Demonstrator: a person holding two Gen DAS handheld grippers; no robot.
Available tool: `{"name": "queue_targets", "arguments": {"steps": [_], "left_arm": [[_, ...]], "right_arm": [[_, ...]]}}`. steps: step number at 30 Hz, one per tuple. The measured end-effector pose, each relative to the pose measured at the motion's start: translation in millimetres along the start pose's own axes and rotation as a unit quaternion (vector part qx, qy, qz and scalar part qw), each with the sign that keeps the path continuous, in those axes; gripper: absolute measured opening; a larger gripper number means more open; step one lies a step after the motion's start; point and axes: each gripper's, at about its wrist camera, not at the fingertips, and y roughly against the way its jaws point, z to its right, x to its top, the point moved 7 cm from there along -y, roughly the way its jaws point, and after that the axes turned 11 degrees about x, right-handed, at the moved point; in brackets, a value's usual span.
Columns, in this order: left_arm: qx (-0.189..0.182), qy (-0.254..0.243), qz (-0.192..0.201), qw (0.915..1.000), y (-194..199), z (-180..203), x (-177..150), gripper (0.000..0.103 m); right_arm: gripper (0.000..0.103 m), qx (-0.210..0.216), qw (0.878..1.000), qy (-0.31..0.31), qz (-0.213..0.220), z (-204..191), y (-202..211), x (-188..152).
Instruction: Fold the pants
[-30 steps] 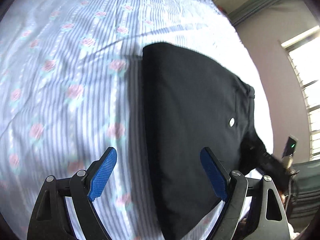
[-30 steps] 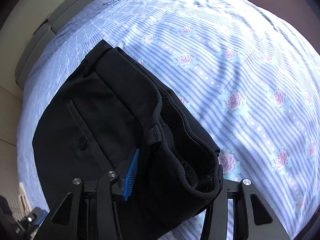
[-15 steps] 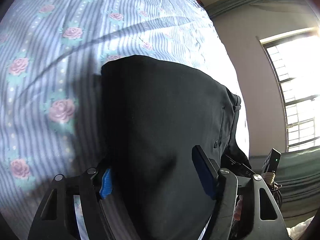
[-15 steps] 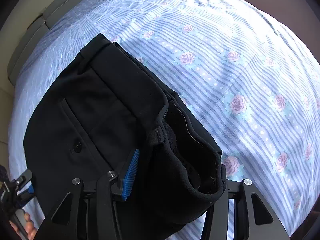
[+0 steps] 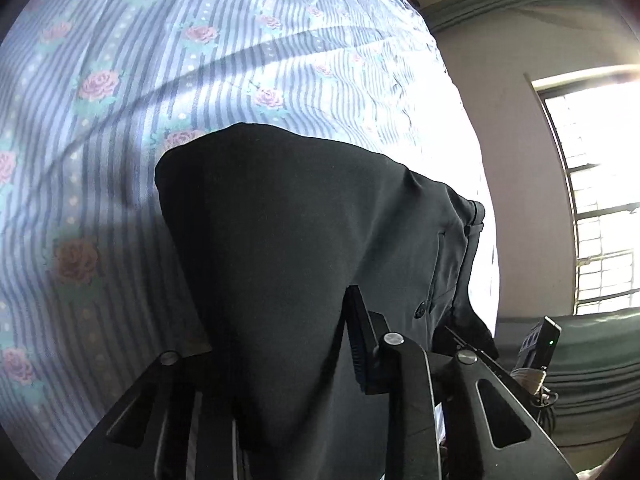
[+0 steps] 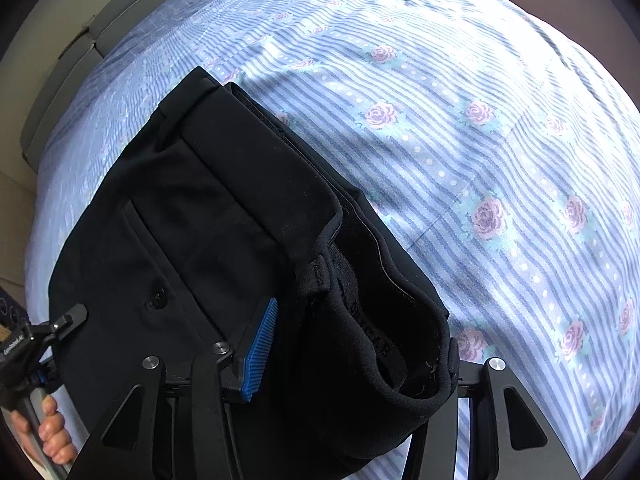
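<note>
The black pants (image 5: pixel 288 240) lie already folded over on the striped, rose-printed bed sheet (image 5: pixel 120 80), close to the bed's near edge; the waistband end (image 6: pixel 360 300) is at the right-hand side, the folded end (image 5: pixel 224 152) on the left.

Change since one second ago: the left gripper (image 5: pixel 280 360) stood with its fingers wide apart over the fold edge. It has moved in across the fabric, and the fingers are now closing, with a bunched ridge of pants cloth between them. Only the right finger (image 5: pixel 360 340) of this pair is visible; cloth covers the other.

The right gripper (image 6: pixel 352 352) has not moved. Its fingers remain partly closed on the thick waistband, blue pad (image 6: pixel 260 356) pressed to the outer face, the other finger hidden behind the cloth. A hand (image 6: pixel 44 428) holds the left unit's handle at the frame edge.

Judgement: with both ends secured, the garment is ready to be lifted for the next fold or repositioning
</note>
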Motion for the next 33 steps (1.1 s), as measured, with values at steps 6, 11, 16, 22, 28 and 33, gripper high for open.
{"name": "queue_targets", "arguments": {"steps": [6,11,16,22,28,33], "left_arm": [[0.075,-0.059,0.029,0.9951,30.9,37.1,-9.4,0.018],[0.092,-0.099,0.054,0.9893,67.8,64.6,-33.5,0.018],[0.104,-0.101,0.087,0.9856,124.3,61.1,-70.3,0.018],[0.093,-0.062,0.118,0.9867,204.8,29.7,-129.6,0.018],[0.12,-0.035,0.14,0.9823,288.8,-18.7,-201.4,0.018],[0.155,-0.003,0.167,0.9736,354.2,-71.0,-262.0,0.018]], "right_arm": [[0.032,0.015,0.999,0.039,-0.01,-13.5,21.4,0.0],[0.027,0.045,0.995,0.084,0.002,-38.4,64.5,-4.7],[0.026,0.074,0.989,0.126,0.009,-71.5,115.2,-23.9],[0.026,0.1,0.979,0.175,0.004,-112.2,175.9,-74.5],[0.026,0.12,0.969,0.216,-0.008,-168.5,227.9,-144.7],[0.026,0.159,0.951,0.262,-0.035,-225.6,247.2,-205.1]]}}
